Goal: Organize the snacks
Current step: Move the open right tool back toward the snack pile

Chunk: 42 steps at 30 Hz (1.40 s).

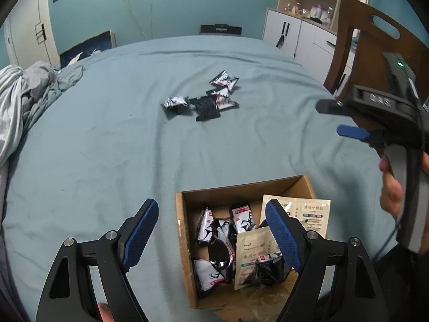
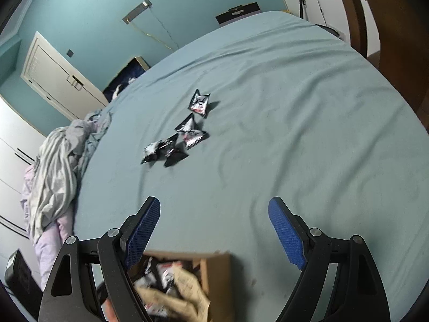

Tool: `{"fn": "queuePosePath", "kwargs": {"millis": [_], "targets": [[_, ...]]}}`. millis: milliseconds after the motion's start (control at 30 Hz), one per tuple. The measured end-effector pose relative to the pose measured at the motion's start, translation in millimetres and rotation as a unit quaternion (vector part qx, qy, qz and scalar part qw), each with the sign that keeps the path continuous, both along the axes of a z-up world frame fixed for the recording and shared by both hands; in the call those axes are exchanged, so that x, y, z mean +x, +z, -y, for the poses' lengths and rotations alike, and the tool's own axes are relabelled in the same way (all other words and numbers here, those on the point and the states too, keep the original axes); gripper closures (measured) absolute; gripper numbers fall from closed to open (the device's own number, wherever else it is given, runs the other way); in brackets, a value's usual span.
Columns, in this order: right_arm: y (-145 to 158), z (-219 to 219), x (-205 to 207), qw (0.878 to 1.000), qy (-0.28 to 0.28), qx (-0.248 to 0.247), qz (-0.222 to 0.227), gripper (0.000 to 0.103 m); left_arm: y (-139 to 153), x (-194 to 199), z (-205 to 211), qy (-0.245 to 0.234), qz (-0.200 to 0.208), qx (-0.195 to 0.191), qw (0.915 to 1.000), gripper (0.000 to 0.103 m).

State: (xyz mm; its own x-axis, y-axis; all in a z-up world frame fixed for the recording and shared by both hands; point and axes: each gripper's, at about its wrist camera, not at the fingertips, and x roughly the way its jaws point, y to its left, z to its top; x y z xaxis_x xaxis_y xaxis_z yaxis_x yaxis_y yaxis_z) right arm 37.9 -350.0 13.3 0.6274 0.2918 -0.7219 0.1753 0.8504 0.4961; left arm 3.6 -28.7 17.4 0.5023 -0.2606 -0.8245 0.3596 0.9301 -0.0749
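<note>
- Cardboard box sits on the bed near its front edge, already holding several black-and-white snack packets and 2 beige sachets, one of them leaning on the box's right wall.
- About 5 loose snack packets lie in a tight cluster out toward the middle of the bed, well apart from the box; some overlap or touch.
- Left tongs hang wide and empty above the box's left part; right tongs are also wide and empty, over the sheet just beyond the box's far edge.
- Risks, as I judge them:
  - overlapping packets could mean a grab takes 2, or pinches only a crinkly edge that slips out on the way back;
  - the soft, wrinkled sheet may bunch into the pads along with a packet;
  - the light box (nothing braces it) could be nudged or tipped by an arm;
  - the leaning sachet might be knocked out over the wall.
</note>
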Motion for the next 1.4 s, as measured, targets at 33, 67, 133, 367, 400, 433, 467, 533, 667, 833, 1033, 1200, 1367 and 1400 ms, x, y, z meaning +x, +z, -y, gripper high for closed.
{"fn": "queuePosePath", "kwargs": {"millis": [33, 67, 133, 367, 400, 433, 467, 533, 667, 833, 1033, 1200, 1367, 1400], "targets": [[-2, 2, 7, 1.0, 0.003, 0.003, -0.004, 0.02, -1, 1, 0, 0.001, -0.002, 0.001, 1.0, 0.02], [-3, 4, 14, 1.0, 0.004, 0.004, -0.007, 0.02, -3, 2, 0, 0.001, -0.004, 0.002, 1.0, 0.02], [-6, 8, 27, 1.0, 0.003, -0.002, -0.011, 0.02, -5, 4, 2, 0.001, -0.005, 0.008, 1.0, 0.02], [-23, 23, 68, 0.999, -0.003, -0.021, -0.033, 0.02, -9, 13, 1, 0.002, -0.019, 0.006, 0.9998, 0.02], [-24, 25, 73, 0.999, -0.004, -0.024, -0.035, 0.02, -10, 13, 1, 0.003, -0.02, 0.008, 0.9998, 0.02], [-25, 27, 77, 0.999, -0.004, -0.027, -0.036, 0.02, -11, 14, 1, 0.004, -0.021, 0.01, 0.9997, 0.02], [-26, 28, 82, 0.999, -0.005, -0.031, -0.037, 0.02, -12, 15, 0, 0.005, -0.022, 0.013, 0.9997, 0.02], [-27, 30, 91, 0.999, -0.004, -0.037, -0.036, 0.02, -14, 17, -1, 0.007, -0.025, 0.014, 0.9996, 0.02], [-31, 31, 107, 0.999, 0.001, -0.031, -0.035, 0.02, -17, 23, -3, 0.014, -0.029, 0.016, 0.9994, 0.02], [-42, 21, 133, 0.999, 0.018, -0.03, -0.034, 0.02, -18, 30, -9, 0.025, -0.031, 0.011, 0.9991, 0.02], [-58, -14, 169, 0.996, 0.069, -0.052, -0.037, 0.02, -18, 38, -16, 0.038, -0.037, -0.001, 0.9986, 0.02], [-67, -50, 209, 0.988, 0.116, -0.093, -0.041, 0.02, -20, 42, -20, 0.044, -0.038, -0.003, 0.9983, 0.02], [-83, -75, 225, 0.982, 0.131, -0.136, -0.02, 0.02, -27, 51, -20, 0.053, -0.055, -0.002, 0.9971, 0.02], [-86, -76, 227, 0.982, 0.126, -0.14, -0.012, 0.02, -28, 53, -20, 0.054, -0.056, 0.0, 0.997, 0.02]]}}
